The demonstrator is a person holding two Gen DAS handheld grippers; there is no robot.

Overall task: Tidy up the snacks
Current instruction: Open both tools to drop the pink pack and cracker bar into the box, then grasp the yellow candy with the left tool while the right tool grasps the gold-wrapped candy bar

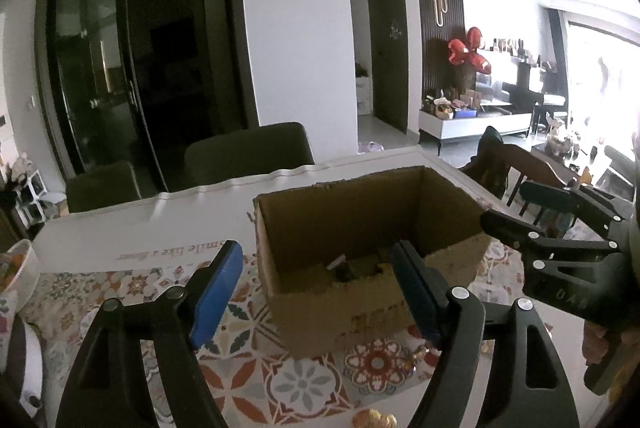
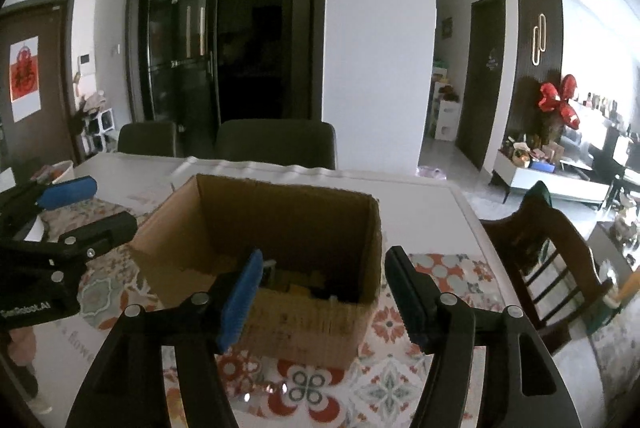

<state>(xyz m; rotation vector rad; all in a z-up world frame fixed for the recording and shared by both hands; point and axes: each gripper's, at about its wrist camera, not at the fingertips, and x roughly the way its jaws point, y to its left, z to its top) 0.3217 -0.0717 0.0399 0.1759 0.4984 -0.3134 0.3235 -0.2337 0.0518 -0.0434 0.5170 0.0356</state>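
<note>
Writing on the mat: the patterned table mat (image 1: 248, 312) carries a pale band with script reading "Smile like a flower", seen upside down in the left wrist view; the right wrist view shows only "flower" of it at lower left.
Writing on the tools: the body of the left gripper (image 2: 64, 211), seen from the right wrist camera, bears "SenRobot.AI"; the marking on the right gripper (image 1: 532, 207) in the left wrist view is too blurred to read.
Writing on the box: dark print on the near outer wall of the cardboard box (image 1: 372, 252) — smeared, not legible.
Door poster: a white sheet with a red emblem hangs on the brown door (image 2: 36, 75) at far left.
Box: open-topped, standing on the mat on the white table (image 2: 424, 203), directly ahead of both tools.
Snacks: yellow and dark packets (image 2: 304, 284) lie on the box floor; small wrapped sweets (image 1: 376, 418) sit on the mat just in front of the box.
Left gripper: fingers spread wide and holding nothing, its blue pad (image 1: 218, 292) left of the box and the other finger across the near wall.
Right gripper: also spread and bare — the near right corner of the box lies between its fingers.
Chairs: dark chair backs (image 2: 276, 141) beyond the table.
</note>
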